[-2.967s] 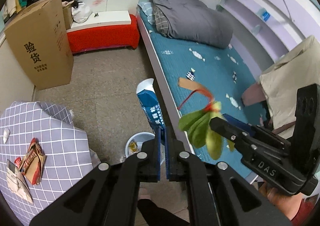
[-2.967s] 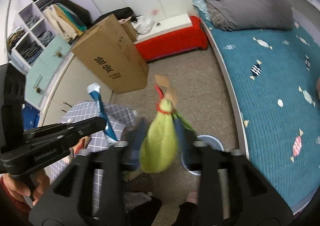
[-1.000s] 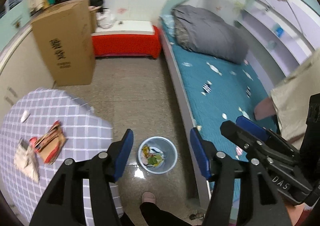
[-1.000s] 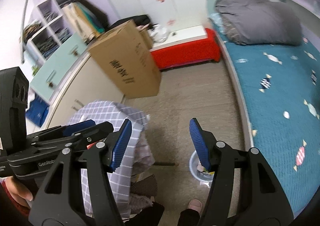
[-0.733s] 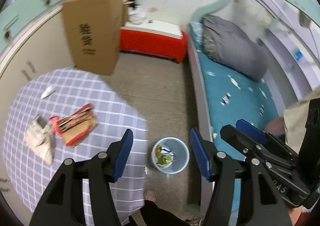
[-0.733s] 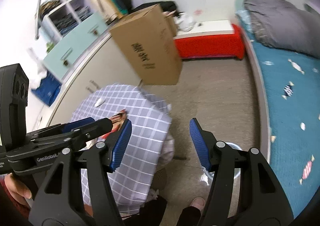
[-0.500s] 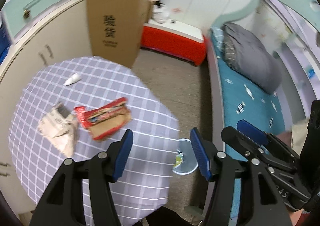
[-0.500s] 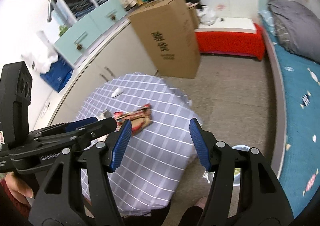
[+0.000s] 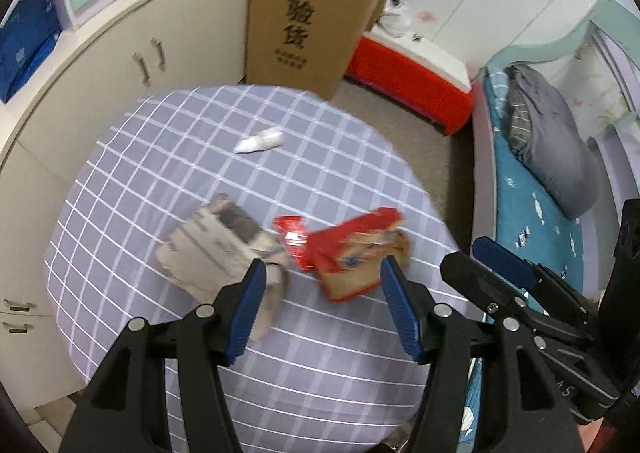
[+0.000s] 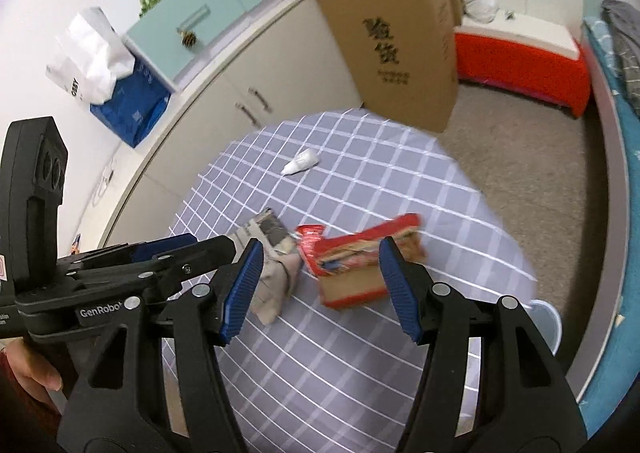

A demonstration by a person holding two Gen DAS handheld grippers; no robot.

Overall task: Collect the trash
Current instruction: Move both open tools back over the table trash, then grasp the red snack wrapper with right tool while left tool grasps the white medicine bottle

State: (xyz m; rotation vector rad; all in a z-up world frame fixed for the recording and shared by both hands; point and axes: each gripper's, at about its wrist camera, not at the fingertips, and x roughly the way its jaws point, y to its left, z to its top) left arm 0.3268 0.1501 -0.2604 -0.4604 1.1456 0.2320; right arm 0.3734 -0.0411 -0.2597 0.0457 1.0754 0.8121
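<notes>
A round table under a lilac checked cloth point(image 9: 168, 157) point(image 10: 400, 181) carries three bits of trash. A torn red and brown wrapper point(image 9: 352, 253) point(image 10: 356, 265) lies near the middle, a crumpled grey newspaper wad point(image 9: 216, 249) point(image 10: 276, 265) lies left of it, and a small white scrap point(image 9: 260, 141) point(image 10: 301, 164) lies farther back. My left gripper point(image 9: 322, 289) hovers open above the wrapper and the wad, empty. My right gripper point(image 10: 320, 273) also hangs open and empty over the same two pieces. Each gripper shows at the edge of the other's view.
A tall cardboard box point(image 9: 312, 9) point(image 10: 396, 33) stands behind the table by cream cabinets point(image 9: 140, 65). A red bench point(image 9: 412, 73) and a bed with a teal sheet point(image 9: 532, 213) lie to the right. The rim of a pale blue bin point(image 10: 548, 321) peeks out beside the table.
Both grippers dropped the carton and green leaf into the bin earlier, then swung left from above the bin to above the table. The jaws stayed open and empty during that sweep.
</notes>
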